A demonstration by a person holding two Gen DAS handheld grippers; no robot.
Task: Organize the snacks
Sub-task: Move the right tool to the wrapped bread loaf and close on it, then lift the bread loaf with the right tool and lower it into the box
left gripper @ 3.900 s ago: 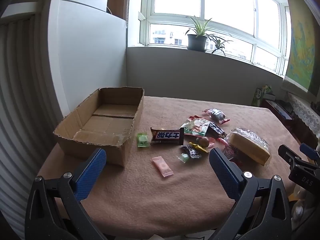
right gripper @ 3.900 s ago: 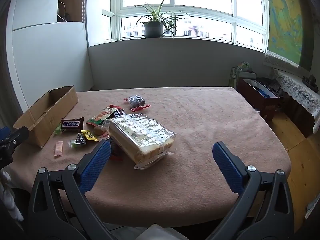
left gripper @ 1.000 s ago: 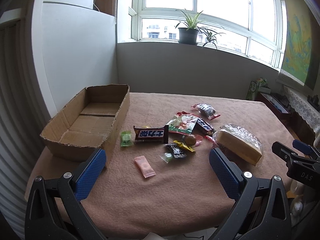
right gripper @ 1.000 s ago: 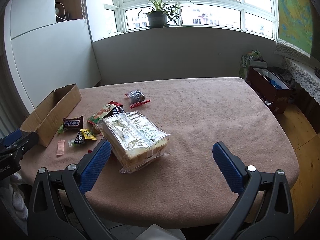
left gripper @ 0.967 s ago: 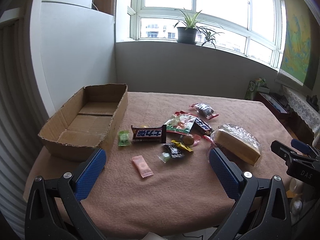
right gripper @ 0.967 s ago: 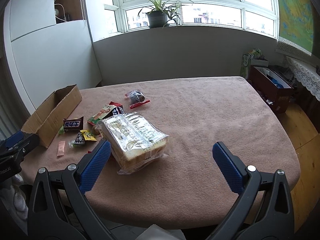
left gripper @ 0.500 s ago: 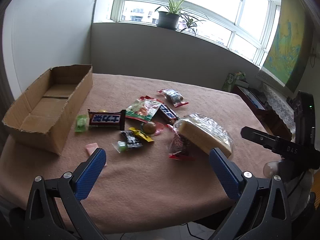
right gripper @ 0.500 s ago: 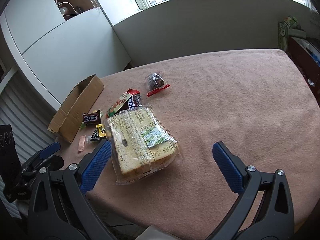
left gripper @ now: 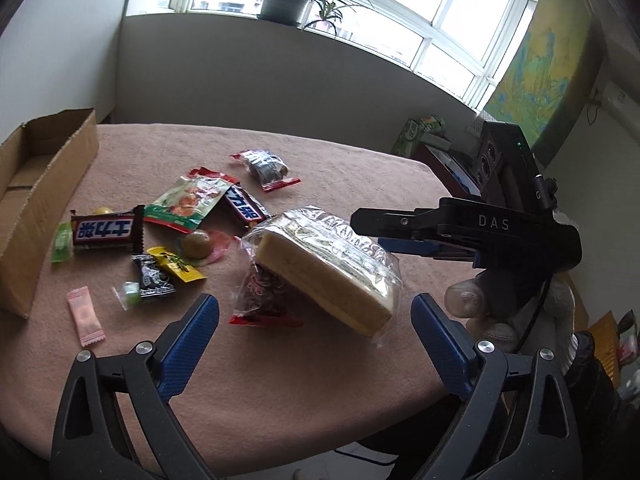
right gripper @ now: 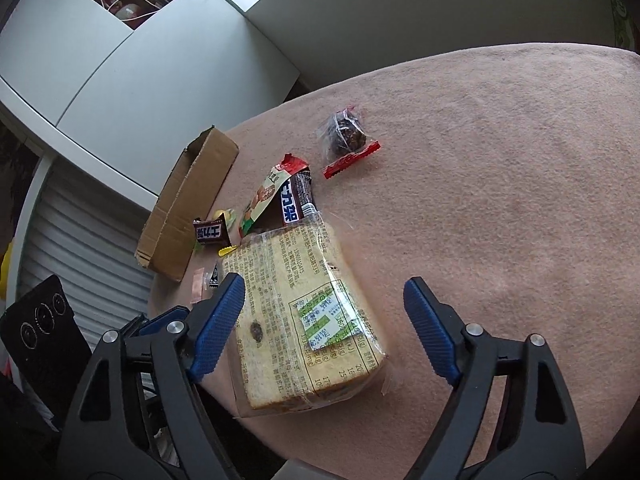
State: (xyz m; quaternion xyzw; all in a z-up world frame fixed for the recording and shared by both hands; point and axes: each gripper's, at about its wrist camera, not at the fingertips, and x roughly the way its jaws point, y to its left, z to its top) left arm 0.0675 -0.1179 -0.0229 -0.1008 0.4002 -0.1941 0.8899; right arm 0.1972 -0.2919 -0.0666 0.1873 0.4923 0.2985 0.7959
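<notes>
We treat the bagged bread loaf (right gripper: 308, 316) as the item in hand and the cardboard box (left gripper: 38, 184) as its likely destination, since the box stands empty and every snack lies on the worktop (left gripper: 340, 392).

Left claw (left gripper: 316, 338): its jaws are closing but still stand wide, with nothing between the pads. The box lies far to this claw's left, the small wrapped sweets and chocolate bars (left gripper: 106, 230) ahead and to its left, and the loaf directly ahead, its near end raised on a red-edged packet (left gripper: 262, 294). We judge this claw best kept clear of the loaf, or used to steady the near end if the bag slips.

Right claw (right gripper: 324, 316): its jaws are also closing, and the loaf lies between them, close against the left pad (right gripper: 218, 322) and apart from the right pad. No pad presses on it yet.

To do the step well:
1. Centre the loaf between the pads before closing, so that the left pad does not push it sideways.
2. Close across the narrow width, lightly; soft bread will likely crush.
3. Grip the bread itself, not the loose film, which may slide.
4. Lift clear of the packet beneath before we carry the loaf leftward to the box.
</notes>
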